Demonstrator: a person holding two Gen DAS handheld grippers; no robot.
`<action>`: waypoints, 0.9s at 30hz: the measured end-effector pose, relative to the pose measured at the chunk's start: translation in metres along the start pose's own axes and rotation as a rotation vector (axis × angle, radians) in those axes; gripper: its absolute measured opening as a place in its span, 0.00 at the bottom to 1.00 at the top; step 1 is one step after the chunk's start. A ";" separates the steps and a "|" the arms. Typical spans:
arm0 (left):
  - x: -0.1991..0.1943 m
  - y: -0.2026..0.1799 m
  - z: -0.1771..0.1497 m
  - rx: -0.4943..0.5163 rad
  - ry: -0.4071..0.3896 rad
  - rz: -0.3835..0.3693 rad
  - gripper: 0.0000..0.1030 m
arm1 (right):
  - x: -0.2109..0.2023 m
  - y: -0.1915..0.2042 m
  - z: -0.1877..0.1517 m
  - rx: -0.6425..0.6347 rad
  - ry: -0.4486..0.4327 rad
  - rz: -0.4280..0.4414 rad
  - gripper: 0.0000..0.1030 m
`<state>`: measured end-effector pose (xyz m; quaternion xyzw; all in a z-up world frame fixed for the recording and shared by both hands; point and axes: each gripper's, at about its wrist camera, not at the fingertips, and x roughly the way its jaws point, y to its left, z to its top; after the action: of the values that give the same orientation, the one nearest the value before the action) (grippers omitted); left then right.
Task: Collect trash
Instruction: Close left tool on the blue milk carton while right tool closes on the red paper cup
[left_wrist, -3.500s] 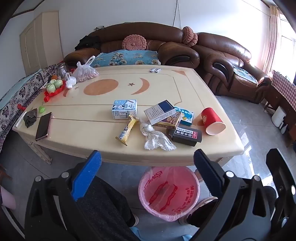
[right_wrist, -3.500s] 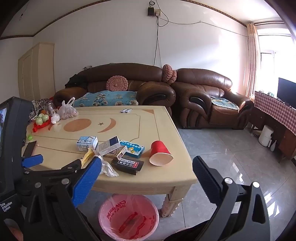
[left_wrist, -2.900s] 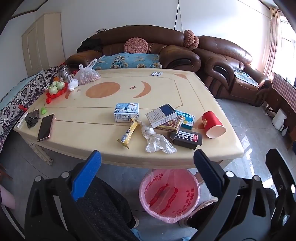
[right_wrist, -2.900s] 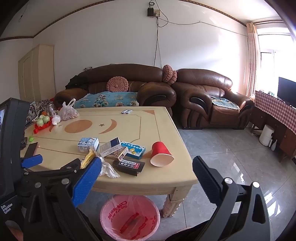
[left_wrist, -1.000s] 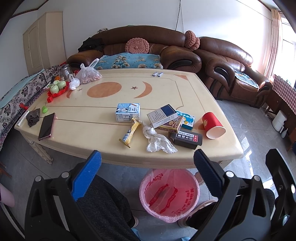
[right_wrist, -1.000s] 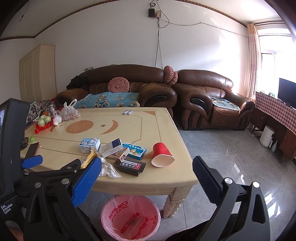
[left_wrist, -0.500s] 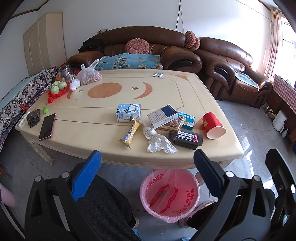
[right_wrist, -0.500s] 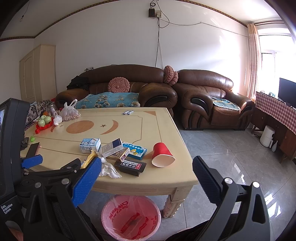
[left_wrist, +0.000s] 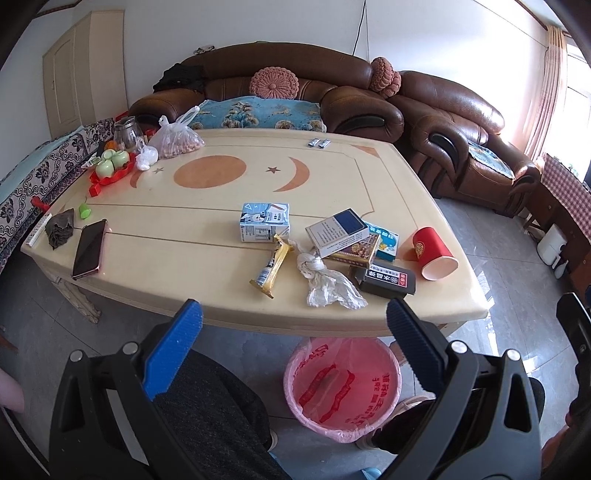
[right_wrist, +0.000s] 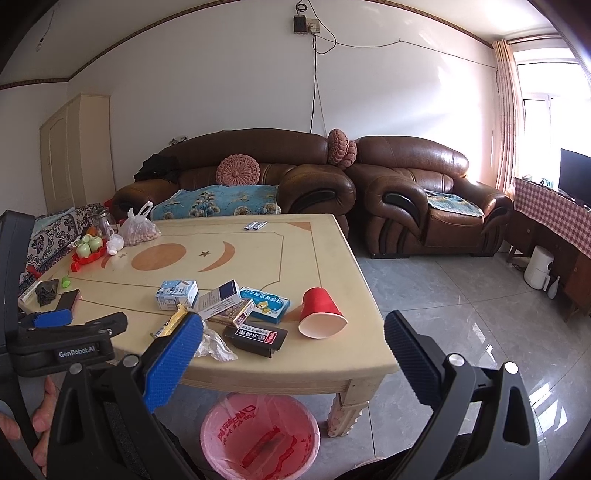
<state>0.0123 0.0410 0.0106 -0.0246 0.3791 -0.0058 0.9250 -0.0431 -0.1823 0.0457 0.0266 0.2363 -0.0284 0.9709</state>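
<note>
Holding both tongs back from the table (left_wrist: 184, 266), nothing gripped. Left gripper (left_wrist: 293, 325) is gaping wide at lower centre of the left view; right gripper (right_wrist: 293, 336) is equally wide and empty at lower centre of the right view.

What is changing over the last 3.5 s: almost nothing. The whole scene is only drifting slightly in both views, so I am just nudging the pose. No item on the table is moving. Reading that as pre-grasp lineup, 0 pieces collected in this stretch.

Trash is sitting in a cluster at centre-right of the left view, near the table's front edge:
- crumpled white wrapper (left_wrist: 327, 280), closest to the edge
- yellow snack wrapper (left_wrist: 271, 266) just left of it
- small milk carton (left_wrist: 264, 221) behind that
- white-and-blue box (left_wrist: 338, 232) lying tilted on a stack of boxes
- black box (left_wrist: 388, 282) at the right front of the stack
- red paper cup (left_wrist: 434, 249) tipped on its side, right of the stack

Pink bin (left_wrist: 341, 387) with a liner is standing on the floor under the front edge, lower centre, roughly below the crumpled wrapper. Short drop path, good.

Phone (left_wrist: 88, 249) at left of frame and the fruit tray (left_wrist: 110, 168) at upper left are not looking like trash, so I am leaving them.

My call: crumpled wrapper for the left tongs, cup for the right. Risk is that the cup rolls off the edge when touched.
</note>
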 end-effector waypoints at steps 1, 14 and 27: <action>0.001 0.003 0.001 0.002 0.000 0.005 0.95 | 0.003 -0.002 0.000 0.002 0.003 0.003 0.93; 0.035 0.017 0.020 0.064 0.062 -0.003 0.95 | 0.055 -0.023 -0.002 0.015 0.062 -0.004 0.93; 0.078 0.024 0.042 0.026 0.138 -0.031 0.95 | 0.107 -0.037 0.004 0.028 0.123 -0.007 0.93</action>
<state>0.0973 0.0644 -0.0152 -0.0181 0.4414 -0.0269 0.8967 0.0507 -0.2243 -0.0012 0.0410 0.2952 -0.0335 0.9540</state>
